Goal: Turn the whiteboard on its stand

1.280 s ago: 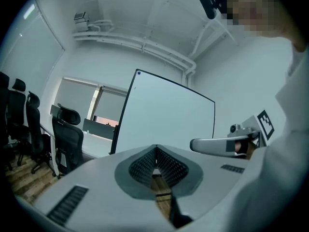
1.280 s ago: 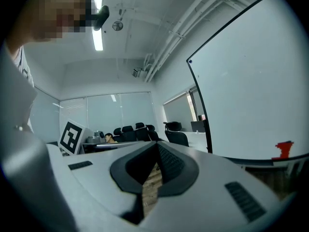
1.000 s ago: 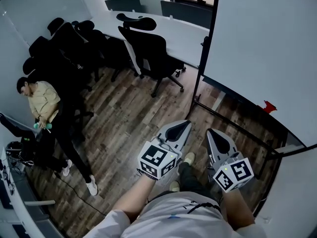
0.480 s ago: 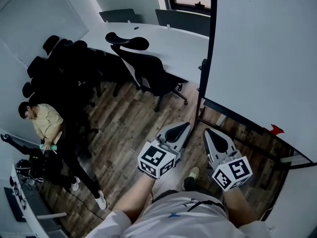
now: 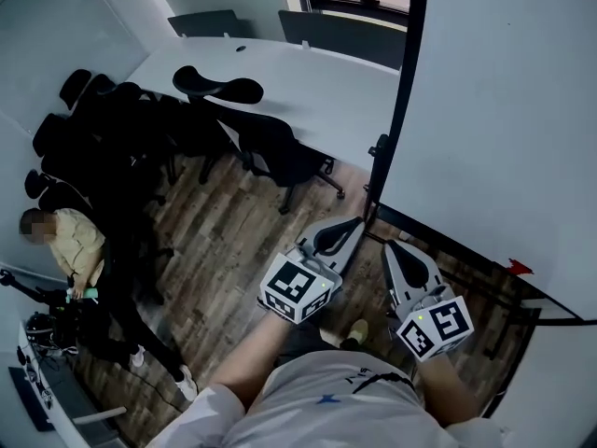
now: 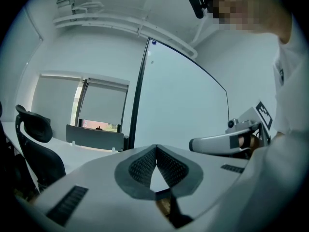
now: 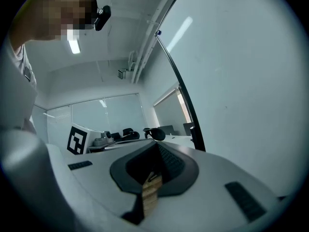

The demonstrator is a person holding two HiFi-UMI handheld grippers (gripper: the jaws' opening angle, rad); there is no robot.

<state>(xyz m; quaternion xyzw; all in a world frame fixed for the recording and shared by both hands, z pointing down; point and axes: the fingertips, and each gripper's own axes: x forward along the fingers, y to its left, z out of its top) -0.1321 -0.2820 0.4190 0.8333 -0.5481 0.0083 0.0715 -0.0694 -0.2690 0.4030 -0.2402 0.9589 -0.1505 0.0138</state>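
Observation:
The whiteboard [image 5: 504, 119] fills the right of the head view, a large white panel in a black frame [image 5: 403, 91] on a black floor stand [image 5: 466, 261]. My left gripper [image 5: 357, 223] is shut and empty, its tip just short of the frame's upright edge near the bottom. My right gripper [image 5: 388, 245] is beside it, also shut and empty, pointing at the board's lower edge. In the left gripper view the closed jaws [image 6: 155, 147] face the board [image 6: 178, 105]. In the right gripper view the closed jaws [image 7: 157, 144] sit close under the board [image 7: 241, 81].
A long white table [image 5: 280, 73] with black office chairs [image 5: 270, 147] stands at the back left. A person in a beige top [image 5: 79, 245] is at the far left on the wood floor [image 5: 224, 241]. A small red item [image 5: 519, 267] sits at the board's lower edge.
The view has moved closer to the whiteboard, which now looms larger at the right. Both shut grippers have edged toward the frame's upright edge.

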